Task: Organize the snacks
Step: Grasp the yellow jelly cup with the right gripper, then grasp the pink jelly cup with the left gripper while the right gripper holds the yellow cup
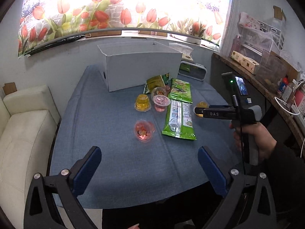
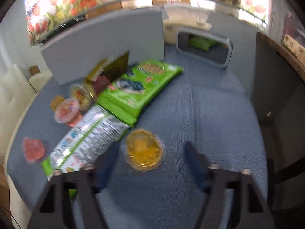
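Note:
Snacks lie on a blue tablecloth [image 1: 106, 133]. My left gripper [image 1: 148, 150] is open, and a red jelly cup [image 1: 144, 129] sits just ahead of its fingers. A yellow jelly cup [image 2: 144, 149] lies between the fingers of my right gripper [image 2: 151, 148], which is open, with a gap on the right side. In the left wrist view the right gripper [image 1: 198, 112] reaches in from the right over that yellow cup [image 1: 201, 105]. A green-and-white snack packet [image 1: 179, 120] lies beside it, with a second green packet [image 1: 181, 89] behind. More jelly cups [image 1: 143, 103] cluster before a white box [image 1: 141, 64].
A grey-framed container [image 2: 204, 45] holding a green packet lies at the back right of the table. A cream sofa [image 1: 21, 129] stands to the left, a cluttered wooden shelf [image 1: 266, 72] to the right. A person's hand [image 1: 253, 135] holds the right gripper's handle.

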A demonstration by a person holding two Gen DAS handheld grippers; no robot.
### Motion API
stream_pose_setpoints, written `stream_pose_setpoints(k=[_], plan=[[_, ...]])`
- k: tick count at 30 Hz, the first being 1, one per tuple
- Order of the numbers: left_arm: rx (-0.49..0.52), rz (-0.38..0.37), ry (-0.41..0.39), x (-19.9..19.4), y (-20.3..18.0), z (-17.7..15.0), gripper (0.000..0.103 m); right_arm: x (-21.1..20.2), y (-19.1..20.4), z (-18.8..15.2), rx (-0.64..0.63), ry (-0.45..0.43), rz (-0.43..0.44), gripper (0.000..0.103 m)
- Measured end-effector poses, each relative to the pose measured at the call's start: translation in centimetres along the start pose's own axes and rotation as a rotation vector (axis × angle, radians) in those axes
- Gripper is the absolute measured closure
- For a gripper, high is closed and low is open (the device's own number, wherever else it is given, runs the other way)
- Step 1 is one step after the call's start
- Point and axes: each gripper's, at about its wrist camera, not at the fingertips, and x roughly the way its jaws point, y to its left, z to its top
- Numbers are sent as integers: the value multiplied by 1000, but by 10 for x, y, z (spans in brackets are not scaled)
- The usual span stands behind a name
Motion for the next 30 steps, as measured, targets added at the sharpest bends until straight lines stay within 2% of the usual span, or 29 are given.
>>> stream_pose_setpoints(k=[1,2,5,12,20,24,27,28,30], plan=[[-6,-3,10,1,2,-1,0,0,1,1,-10,-20,-2,41],[-12,0,11,2,4,-2,0,1,1,2,-10,-18,12,52],[-30,-2,20,6,8,-4,0,-3,-2,3,16,-30,52,64],[9,13,59,31,8,0,0,-20,-10,-8,63,-67,112,64],[15,-11,131,88,17,20,0,-62,8,-25,41,-111,160,64],[37,-37,163,108,19,27,1,-83,13,-36,46,-128,189,64],[55,-27,176,119,20,30,1,-94,16,-42,56,-138,206,64],[57,-26,181,122,20,31,2,-98,16,-45,60,-141,216,64],[60,-30,195,128,22,31,18,-104,19,-48,56,-145,217,64]])
